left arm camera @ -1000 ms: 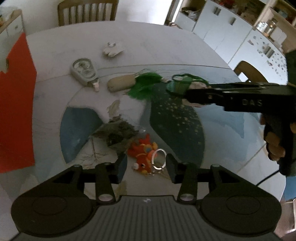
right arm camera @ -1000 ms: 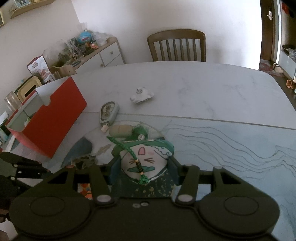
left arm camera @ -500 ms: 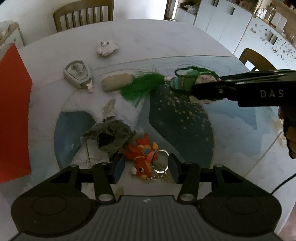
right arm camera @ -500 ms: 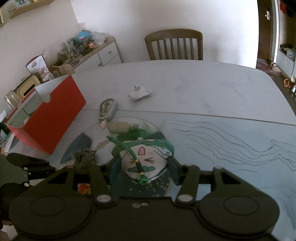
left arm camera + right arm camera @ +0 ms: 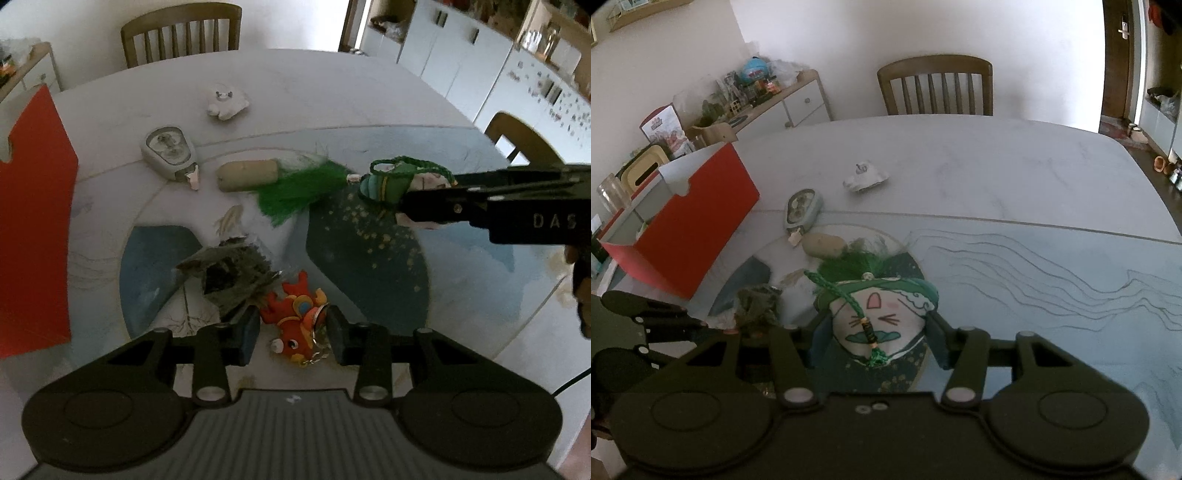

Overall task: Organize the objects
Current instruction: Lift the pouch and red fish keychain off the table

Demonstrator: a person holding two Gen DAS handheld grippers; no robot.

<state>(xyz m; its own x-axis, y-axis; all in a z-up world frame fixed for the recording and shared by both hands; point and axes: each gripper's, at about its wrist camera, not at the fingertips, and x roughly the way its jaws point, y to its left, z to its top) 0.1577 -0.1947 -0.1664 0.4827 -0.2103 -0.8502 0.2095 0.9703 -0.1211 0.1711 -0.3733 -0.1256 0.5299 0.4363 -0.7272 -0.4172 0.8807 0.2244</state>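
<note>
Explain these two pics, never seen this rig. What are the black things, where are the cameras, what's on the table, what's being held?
There is no robot here: a person holds a two-finger gripper in each hand, and a fisheye camera on each one looks forward along its fingers.

In the left wrist view, the left gripper is open, its fingers either side of a red fish keychain lying on the table. The right gripper reaches in from the right.

In the right wrist view, the right gripper is shut on a green cat-face pouch with a green tassel.

Also on the table: a crumpled dark bag, a beige oblong thing, a grey tape-style dispenser, a small white figure and an open red box.
</note>
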